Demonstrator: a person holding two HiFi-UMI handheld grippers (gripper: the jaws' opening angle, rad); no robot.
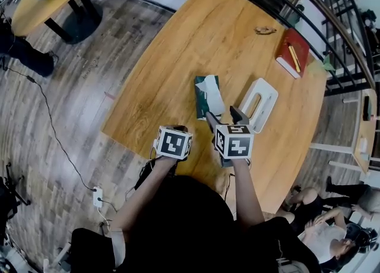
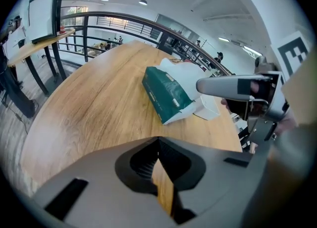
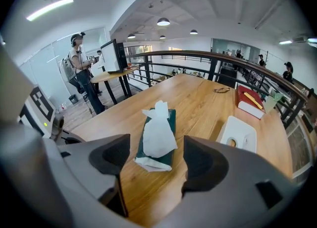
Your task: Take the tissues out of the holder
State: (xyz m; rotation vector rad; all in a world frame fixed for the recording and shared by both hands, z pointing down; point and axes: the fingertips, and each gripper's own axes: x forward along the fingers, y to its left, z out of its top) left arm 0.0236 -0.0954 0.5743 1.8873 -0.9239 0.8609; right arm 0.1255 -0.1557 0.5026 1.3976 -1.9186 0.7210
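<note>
Two grippers work at the near edge of a wooden counter (image 1: 196, 40) in the head view. The left gripper (image 1: 178, 129) is mostly hidden under its marker cube, and the right gripper (image 1: 224, 116) reaches further in. The green tissue pack (image 1: 206, 97) lies flat on the counter with a white tissue (image 1: 211, 94) pulled up from it. It is out of the white holder (image 1: 260, 102) and apart from it, on the holder's left. The holder lies slot-up, and the right gripper overlaps its near end. Well apart, by the far edge, are a red book (image 1: 290, 51) with a yellow pen (image 1: 295, 58) on it and a small dark object (image 1: 265, 29) too small to name. A power strip (image 1: 98, 196) lies on the plank floor (image 1: 77, 100).

In the left gripper view, the left gripper's jaws are clenched to a sliver with nothing in them. The right gripper crosses in front of the pack's far end. The pack's side carries white print, too small to read. A monitor (image 2: 42, 9) stands on another table.

The right gripper view alone shows that the right gripper is released: its jaws stand wide apart and empty. The pack sits on the counter beyond the gap, untouched, and nothing stands between. A standing person with a backpack (image 3: 79, 68) shows at the left, by a railing (image 3: 208, 56).
</note>
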